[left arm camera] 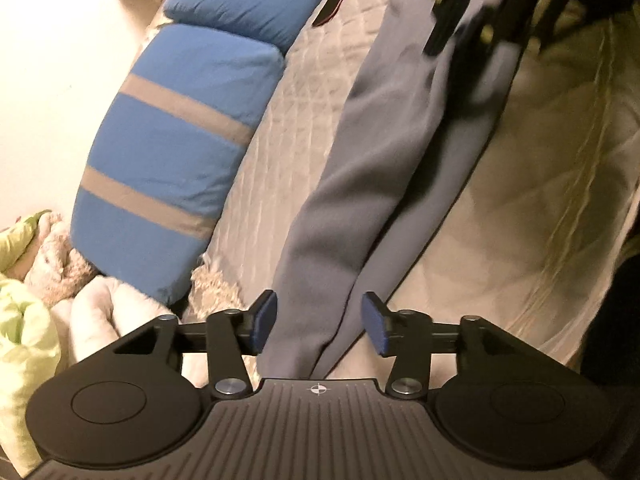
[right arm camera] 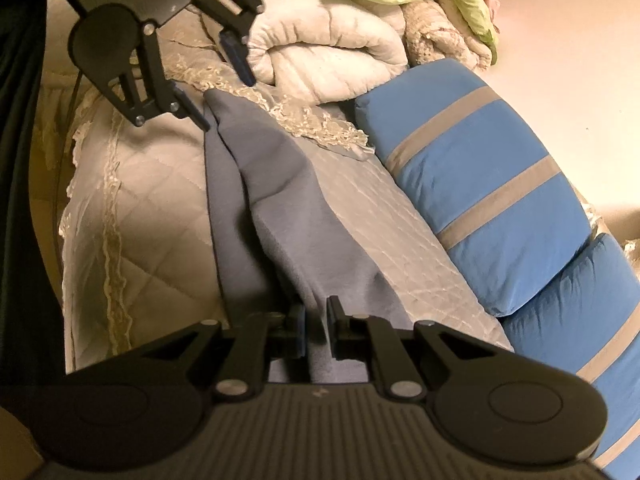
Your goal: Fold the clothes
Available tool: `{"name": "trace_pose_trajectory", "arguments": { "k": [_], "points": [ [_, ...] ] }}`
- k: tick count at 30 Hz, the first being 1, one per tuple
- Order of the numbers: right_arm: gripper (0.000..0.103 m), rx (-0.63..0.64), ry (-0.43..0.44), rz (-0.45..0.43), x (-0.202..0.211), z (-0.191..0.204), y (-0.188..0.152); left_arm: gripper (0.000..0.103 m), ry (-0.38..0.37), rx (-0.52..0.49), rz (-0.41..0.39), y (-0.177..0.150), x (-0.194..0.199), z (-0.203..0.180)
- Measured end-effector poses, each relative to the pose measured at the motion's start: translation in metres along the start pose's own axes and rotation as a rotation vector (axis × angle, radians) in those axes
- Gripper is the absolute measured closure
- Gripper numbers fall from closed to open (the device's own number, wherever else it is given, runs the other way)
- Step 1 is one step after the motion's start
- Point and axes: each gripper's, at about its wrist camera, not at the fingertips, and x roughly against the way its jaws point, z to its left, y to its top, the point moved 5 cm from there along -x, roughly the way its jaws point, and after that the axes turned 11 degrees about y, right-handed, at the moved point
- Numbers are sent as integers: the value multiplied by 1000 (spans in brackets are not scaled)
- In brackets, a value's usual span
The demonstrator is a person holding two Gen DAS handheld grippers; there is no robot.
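The right gripper [right arm camera: 316, 330] pinches a narrow fold of the long, soft grey fleece garment [right arm camera: 276, 208] lying on the quilted cream bedspread [right arm camera: 140, 216]. At the strip's far end the left gripper [left arm camera: 319, 326] stands half open, pads clear of the cloth between them. With one end free, the limp fleece could twist or drag towards the blue grey-striped pillows [right arm camera: 480, 184].

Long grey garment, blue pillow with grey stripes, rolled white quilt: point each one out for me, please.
Long grey garment [right arm camera: 276, 216], right wrist view, middle of the fabric.
Blue pillow with grey stripes [right arm camera: 484, 184], right wrist view, blue panel between stripes.
Rolled white quilt [right arm camera: 324, 64], right wrist view, front of the roll.
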Motion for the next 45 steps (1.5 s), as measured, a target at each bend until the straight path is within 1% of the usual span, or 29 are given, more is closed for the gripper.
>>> {"name": "trace_pose_trajectory", "arguments": {
  "k": [5, 8, 12, 18, 22, 25, 27, 29, 30, 31, 32, 33, 35, 37, 39, 42, 43, 45],
  "points": [
    [74, -26, 6, -9, 1, -3, 0, 57, 22, -2, 41, -23, -19, 5],
    [74, -32, 5, -14, 1, -5, 1, 57, 45, 15, 54, -31, -29, 10],
    [74, -41, 8, -23, 2, -7, 2, 57, 87, 9, 79, -38, -42, 13],
    [74, -42, 8, -31, 4, -8, 4, 57, 93, -18, 101, -50, -57, 9],
    [74, -49, 11, -35, 4, -9, 5, 57, 110, -40, 80, -51, -59, 6],
    [74, -52, 11, -38, 5, -10, 6, 57, 108, -55, 47, -47, -57, 2],
    [74, -54, 11, -41, 5, -11, 6, 57, 119, -89, 30, -46, -58, -4],
    [74, -56, 10, -43, 6, -11, 6, 57, 152, -141, 16, -46, -59, -9],
    [74, -56, 9, -44, 6, -11, 6, 58, 165, -165, 13, -47, -60, -12],
    [74, -55, 8, -45, 6, -12, 7, 66, 177, -189, 8, -48, -60, -14],
    [74, -55, 9, -45, 6, -13, 7, 84, 182, -212, 5, -49, -60, -15],
    [74, -60, 9, -46, 6, -14, 7, 91, 181, -229, 11, -51, -61, -14],
    [74, -81, 9, -51, 7, -21, 9, 99, 195, -229, 16, -53, -62, -8],
    [75, -106, 9, -58, 8, -27, 11, 100, 214, -215, 13, -54, -64, 2],
    [78, -132, 4, -72, 10, -33, 13, 100, 234, -201, 8, -54, -67, 14],
    [89, -175, -6, -98, 16, -42, 17, 100, 266, -160, -35, -52, -70, 33],
    [97, -184, 2, -103, 18, -41, 17, 100, 274, -133, -54, -51, -71, 41],
    [99, -168, 40, -93, 19, -34, 18, 100, 286, -76, -95, -51, -69, 52]
  ]
}}
